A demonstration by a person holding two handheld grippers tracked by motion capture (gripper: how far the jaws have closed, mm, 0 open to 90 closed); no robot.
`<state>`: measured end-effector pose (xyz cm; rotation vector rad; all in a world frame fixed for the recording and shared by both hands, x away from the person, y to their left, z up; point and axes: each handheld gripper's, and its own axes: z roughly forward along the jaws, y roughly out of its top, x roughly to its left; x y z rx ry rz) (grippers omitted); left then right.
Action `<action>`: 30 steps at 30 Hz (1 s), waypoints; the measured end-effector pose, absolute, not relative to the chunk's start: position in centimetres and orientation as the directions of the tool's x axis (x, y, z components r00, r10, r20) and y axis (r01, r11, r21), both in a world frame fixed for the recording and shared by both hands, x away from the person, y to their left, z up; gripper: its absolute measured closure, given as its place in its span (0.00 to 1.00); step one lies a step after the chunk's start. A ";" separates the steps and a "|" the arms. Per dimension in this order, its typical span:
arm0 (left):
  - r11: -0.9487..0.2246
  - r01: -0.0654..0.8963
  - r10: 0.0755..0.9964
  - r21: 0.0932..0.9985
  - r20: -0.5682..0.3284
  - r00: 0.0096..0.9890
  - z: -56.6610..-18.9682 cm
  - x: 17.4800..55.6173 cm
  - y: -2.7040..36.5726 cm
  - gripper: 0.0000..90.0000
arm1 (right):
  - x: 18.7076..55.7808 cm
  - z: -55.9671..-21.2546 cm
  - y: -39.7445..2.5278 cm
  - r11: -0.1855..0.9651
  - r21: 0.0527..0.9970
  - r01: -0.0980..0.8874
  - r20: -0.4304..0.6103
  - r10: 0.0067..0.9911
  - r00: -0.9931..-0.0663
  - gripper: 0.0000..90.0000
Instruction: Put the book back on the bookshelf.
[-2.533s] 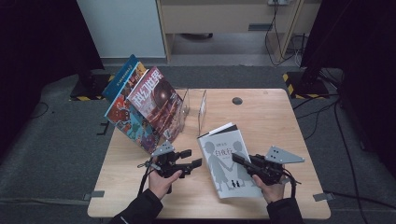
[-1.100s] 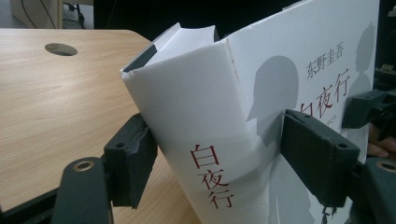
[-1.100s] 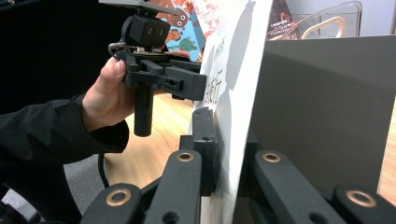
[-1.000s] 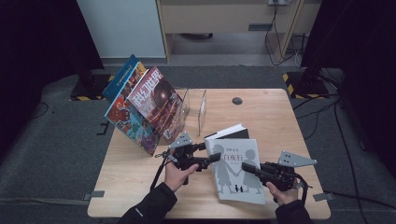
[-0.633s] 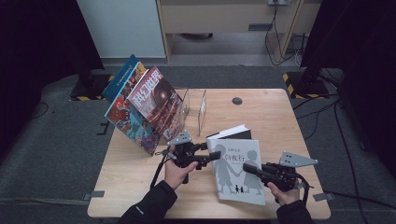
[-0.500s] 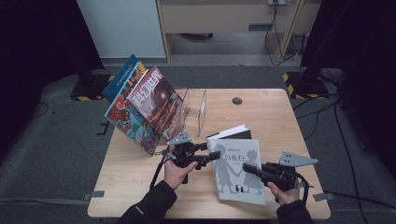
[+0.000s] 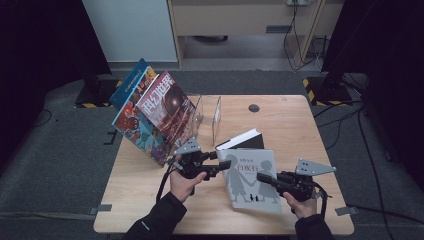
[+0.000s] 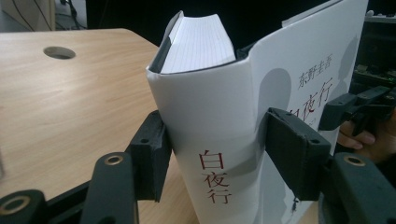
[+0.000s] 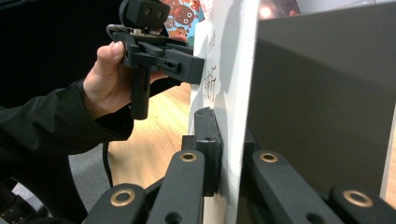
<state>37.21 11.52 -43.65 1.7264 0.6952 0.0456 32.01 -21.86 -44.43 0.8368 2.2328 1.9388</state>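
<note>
While both hands work at the near half of the bench point(image 7: 300, 125), the white book point(image 7: 252, 180) is held between the two tools, tilted with its front cover facing up toward the high camera. The left tool point(image 7: 222, 165) grips the book at its spine edge: in the left gripper view its two black pads point(image 8: 148, 156) press either side of the white spine, which bears red characters, and the page block shows above them. The right tool point(image 7: 261, 177) is closed on the cover alone, near the book's lower right edge; in the right gripper view its pads point(image 9: 208, 140) pinch the thin white board, with the grey inner face of the cover to one side. That same view shows the left hand point(image 9: 105, 81) wrapped around the left tool's handle on the far side of the book. The right hand point(image 7: 300, 202) holds its tool just right of the book.

Beyond the book, toward the bench's far left, a clear stand point(image 7: 207, 112) carries a row of colourful books point(image 7: 155, 117) leaning to the left. A small round hole point(image 7: 254, 108) lies in the bench top beyond the book, to the right of the stand. Whether the book's lower edge rests on the bench or hangs just above it is hard to tell from the high view.
</note>
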 end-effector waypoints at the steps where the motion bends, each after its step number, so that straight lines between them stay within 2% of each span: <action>1: -0.112 0.414 0.479 0.903 -0.316 0.819 -43.5 37.2 11.7 0.46 | 32.1 -44.4 -21.7 0.058 0.934 0.352 0.292 0.440 -0.849 0.97; 6: -0.123 0.386 0.491 0.914 -0.282 0.824 -43.3 36.8 11.9 0.46 | 32.5 -44.6 -21.2 0.062 0.936 0.346 0.288 0.432 -0.855 0.96; 16: -0.111 0.320 0.457 0.941 -0.237 0.857 -43.1 35.6 10.9 0.51 | 32.0 -45.5 -22.3 0.188 0.927 0.324 0.189 0.512 -0.838 0.78; 24: -0.085 0.318 0.440 0.944 -0.251 0.862 -43.5 35.6 10.7 0.52 | 32.2 -45.6 -22.4 0.206 0.936 0.287 0.125 0.567 -0.814 0.67; 30: -0.103 0.309 0.426 0.945 -0.239 0.873 -43.7 35.5 10.2 0.51 | 32.3 -45.3 -22.9 0.174 0.950 0.260 0.105 0.605 -0.789 0.60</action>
